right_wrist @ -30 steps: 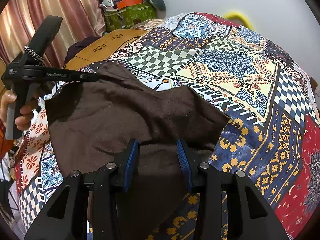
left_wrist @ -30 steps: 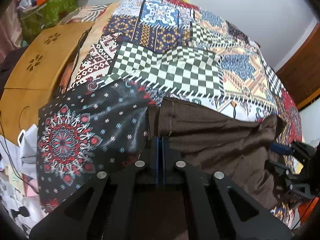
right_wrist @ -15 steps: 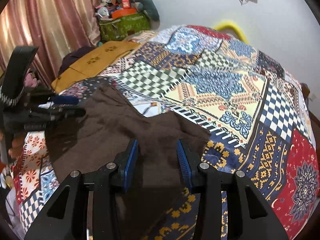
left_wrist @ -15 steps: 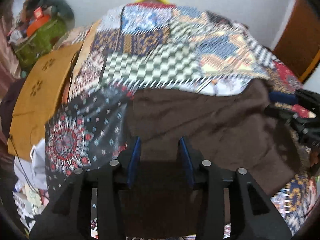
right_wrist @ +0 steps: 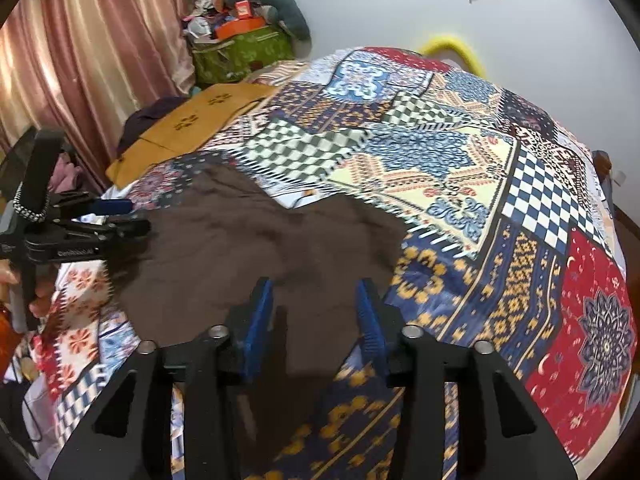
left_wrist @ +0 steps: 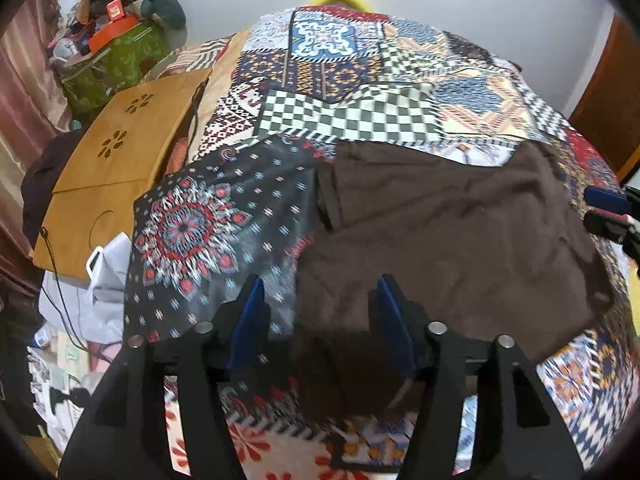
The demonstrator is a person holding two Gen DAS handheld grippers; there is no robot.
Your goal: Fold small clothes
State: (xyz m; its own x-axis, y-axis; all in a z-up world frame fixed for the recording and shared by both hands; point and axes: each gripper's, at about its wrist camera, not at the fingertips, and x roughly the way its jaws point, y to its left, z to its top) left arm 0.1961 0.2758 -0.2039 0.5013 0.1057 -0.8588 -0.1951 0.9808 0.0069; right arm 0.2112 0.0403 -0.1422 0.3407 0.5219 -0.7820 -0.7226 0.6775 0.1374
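Left wrist view: the patchwork bedspread (left_wrist: 360,116) fills most of the frame and carries the brown garment (left_wrist: 448,232), which lies spread flat on the near right part of it. A wooden lap table (left_wrist: 120,160) lies along the bedspread's left edge, with a dark cable crossing it. Beyond it, a green bag (left_wrist: 116,64) piled with clutter stands against the wall. White cloth and loose items lie on the floor at lower left.

The left gripper (left_wrist: 320,320) hovers over the garment's near left edge with its jaws released, grasping nothing. The right gripper (left_wrist: 608,212) shows at the garment's right edge, partly cut off by the frame.

Right wrist view: pink curtains (right_wrist: 80,52) hang at left, and a yellow curved object (right_wrist: 452,50) sits behind the far end of the bedspread. The right gripper (right_wrist: 316,312) has its jaws released above the garment's near edge. The left gripper (right_wrist: 120,216) stands at the garment's left side, jaws parted.
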